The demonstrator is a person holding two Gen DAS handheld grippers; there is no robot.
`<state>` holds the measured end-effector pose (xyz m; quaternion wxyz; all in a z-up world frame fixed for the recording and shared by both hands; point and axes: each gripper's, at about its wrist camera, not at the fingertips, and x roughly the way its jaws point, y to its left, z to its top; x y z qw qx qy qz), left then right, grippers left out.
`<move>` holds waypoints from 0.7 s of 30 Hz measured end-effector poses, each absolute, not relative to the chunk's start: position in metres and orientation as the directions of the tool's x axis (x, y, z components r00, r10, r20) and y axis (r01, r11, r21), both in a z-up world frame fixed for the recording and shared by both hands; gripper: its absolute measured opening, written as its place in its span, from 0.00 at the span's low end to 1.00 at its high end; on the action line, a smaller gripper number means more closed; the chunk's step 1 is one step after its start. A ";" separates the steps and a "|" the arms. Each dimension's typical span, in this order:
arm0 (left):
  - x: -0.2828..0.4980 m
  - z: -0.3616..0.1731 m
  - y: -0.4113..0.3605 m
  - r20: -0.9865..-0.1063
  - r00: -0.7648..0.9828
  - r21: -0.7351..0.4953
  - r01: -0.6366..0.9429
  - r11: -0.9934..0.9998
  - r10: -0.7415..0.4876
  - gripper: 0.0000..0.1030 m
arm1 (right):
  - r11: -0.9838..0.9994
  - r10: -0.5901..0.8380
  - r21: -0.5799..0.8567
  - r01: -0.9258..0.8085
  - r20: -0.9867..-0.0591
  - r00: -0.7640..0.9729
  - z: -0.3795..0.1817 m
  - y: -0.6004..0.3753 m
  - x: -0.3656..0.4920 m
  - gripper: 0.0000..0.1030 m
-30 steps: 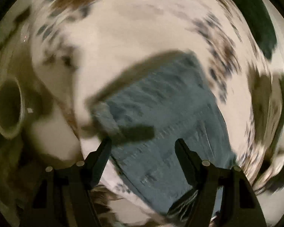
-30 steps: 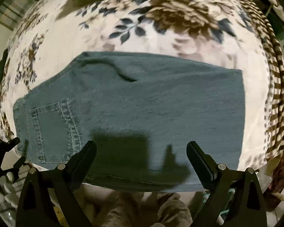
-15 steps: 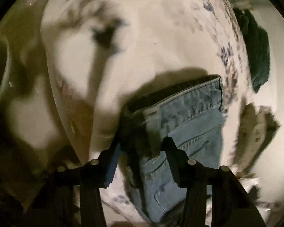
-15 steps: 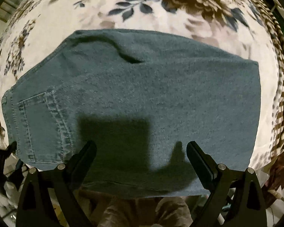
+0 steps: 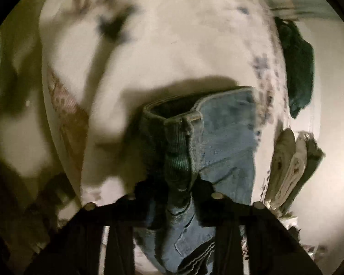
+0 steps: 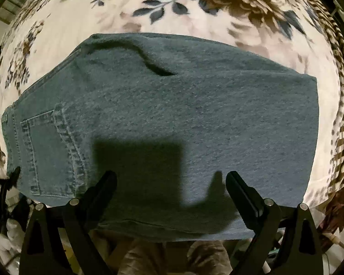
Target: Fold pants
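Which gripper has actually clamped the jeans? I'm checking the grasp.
The left gripper: its fingers pinch the jeans waistband. The right gripper hovers, fingers spread.

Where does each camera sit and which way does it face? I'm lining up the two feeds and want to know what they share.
Left wrist: on the left gripper, looking along its fingers at the waistband end of the jeans, bunched between the closed jaws, on the floral blanket.
Right wrist: on the right gripper, jaws wide open, looking over the flat folded jeans and back pocket.
Shared: jeans and blanket; the left gripper's tip may show at the right view's left edge.
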<state>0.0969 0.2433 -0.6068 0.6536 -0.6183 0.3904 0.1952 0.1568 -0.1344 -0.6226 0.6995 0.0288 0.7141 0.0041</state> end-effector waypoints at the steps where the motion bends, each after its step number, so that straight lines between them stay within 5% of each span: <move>1: 0.100 -0.596 0.240 -0.753 0.625 -0.658 -0.724 0.207 -0.207 0.20 | 0.998 0.048 0.047 0.036 -0.999 -0.018 -0.622 -0.135 0.156 0.95; 4: 0.108 -0.590 0.235 -0.748 0.633 -0.663 -0.703 0.256 -0.199 0.21 | 0.998 0.050 0.049 0.031 -0.999 -0.016 -0.623 -0.141 0.157 0.95; 7: 0.112 -0.619 0.246 -0.768 0.600 -0.637 -0.751 0.172 -0.224 0.41 | 0.998 0.052 0.051 0.032 -0.999 -0.013 -0.625 -0.140 0.155 0.95; 10: 0.113 -0.639 0.254 -0.744 0.627 -0.657 -0.749 0.085 -0.230 0.41 | 0.997 0.058 0.057 0.042 -0.998 -0.010 -0.626 -0.145 0.153 0.95; 13: 0.124 -0.618 0.246 -0.777 0.605 -0.629 -0.750 0.206 -0.174 0.18 | 0.998 0.056 0.056 0.042 -0.998 -0.004 -0.624 -0.151 0.152 0.95; 21: 0.158 -0.489 0.181 -0.762 0.643 -0.557 -0.587 0.587 -0.080 0.15 | 0.993 0.064 0.067 0.098 -0.997 0.035 -0.617 -0.189 0.137 0.95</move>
